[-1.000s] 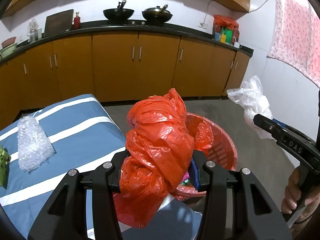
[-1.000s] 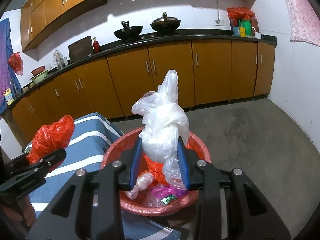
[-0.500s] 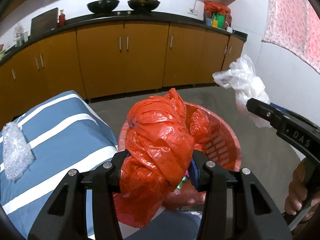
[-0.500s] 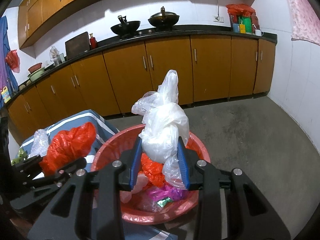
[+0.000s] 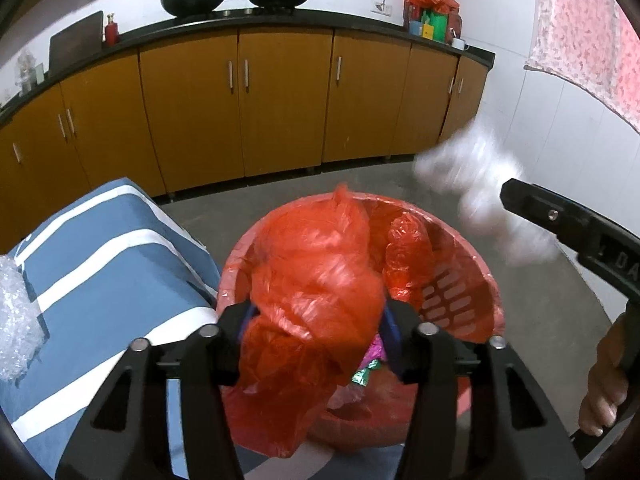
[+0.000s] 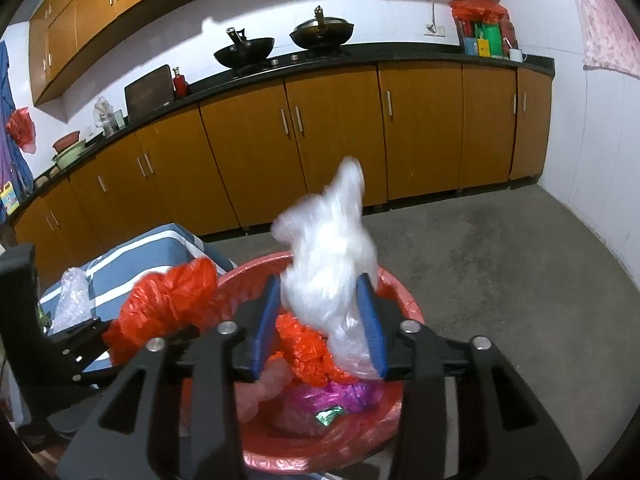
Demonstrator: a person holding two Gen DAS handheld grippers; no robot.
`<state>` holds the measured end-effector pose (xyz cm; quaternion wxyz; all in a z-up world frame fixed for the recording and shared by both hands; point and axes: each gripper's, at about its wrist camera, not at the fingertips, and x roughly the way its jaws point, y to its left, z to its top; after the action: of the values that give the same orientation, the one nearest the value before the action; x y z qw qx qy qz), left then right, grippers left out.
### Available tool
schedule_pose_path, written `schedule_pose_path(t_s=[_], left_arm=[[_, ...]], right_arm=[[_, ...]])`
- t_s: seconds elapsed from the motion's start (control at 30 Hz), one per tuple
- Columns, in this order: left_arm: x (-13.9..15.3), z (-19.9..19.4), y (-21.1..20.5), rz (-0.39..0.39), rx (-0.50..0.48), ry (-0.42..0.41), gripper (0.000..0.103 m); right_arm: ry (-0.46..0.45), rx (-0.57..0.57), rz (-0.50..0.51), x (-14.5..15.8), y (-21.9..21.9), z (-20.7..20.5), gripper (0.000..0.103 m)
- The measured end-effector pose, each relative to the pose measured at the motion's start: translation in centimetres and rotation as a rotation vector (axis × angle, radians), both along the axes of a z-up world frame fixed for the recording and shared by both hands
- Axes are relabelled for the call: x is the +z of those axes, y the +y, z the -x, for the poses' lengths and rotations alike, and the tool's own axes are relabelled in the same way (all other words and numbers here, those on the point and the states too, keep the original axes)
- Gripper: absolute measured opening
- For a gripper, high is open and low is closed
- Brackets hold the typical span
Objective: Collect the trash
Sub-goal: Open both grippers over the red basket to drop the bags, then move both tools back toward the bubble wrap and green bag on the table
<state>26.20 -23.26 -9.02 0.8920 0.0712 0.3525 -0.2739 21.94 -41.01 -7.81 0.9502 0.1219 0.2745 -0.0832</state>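
My left gripper (image 5: 316, 330) is shut on a crumpled red plastic bag (image 5: 316, 284) and holds it over the red plastic basket (image 5: 452, 304). My right gripper (image 6: 322, 322) is shut on a crumpled clear plastic bag (image 6: 328, 268), also above the basket (image 6: 396, 300). The basket holds red, pink and green wrappers (image 6: 332, 400). In the left wrist view the right gripper's body (image 5: 568, 232) and the blurred clear bag (image 5: 480, 184) are at the right. In the right wrist view the left gripper's red bag (image 6: 168, 304) is at the left.
A table with a blue and white striped cloth (image 5: 100, 264) stands left of the basket, with bubble wrap (image 5: 14, 320) on it. Brown kitchen cabinets (image 5: 280, 100) line the back wall. Grey concrete floor (image 6: 500, 264) lies to the right.
Both grippers have moved closer over the basket with their bags. The left gripper has swung right, away from the table. Both bags are blurred by motion now.
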Motion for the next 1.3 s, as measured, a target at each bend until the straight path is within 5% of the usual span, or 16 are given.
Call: schedule_pose_path(t_s=[0.3,0.67,1.3], left_arm=[[-0.3,-0.4,1.9,0.036,0.044,0.036,0.071],[1.2,1.4,10.2,0.047,0.197,-0.046,0.082],[1.6,5.6,35.7,-0.102,0.786,-0.206,0.098]], right_arm=[[-0.010,-0.009,-0.020,-0.2,-0.5,0.5,0.058],[-0.033,0.030,0.011,1.2,2.4,0.7,0.073],[0.011,0.436,0.022,0.7,24.5,-5.8,0.081]])
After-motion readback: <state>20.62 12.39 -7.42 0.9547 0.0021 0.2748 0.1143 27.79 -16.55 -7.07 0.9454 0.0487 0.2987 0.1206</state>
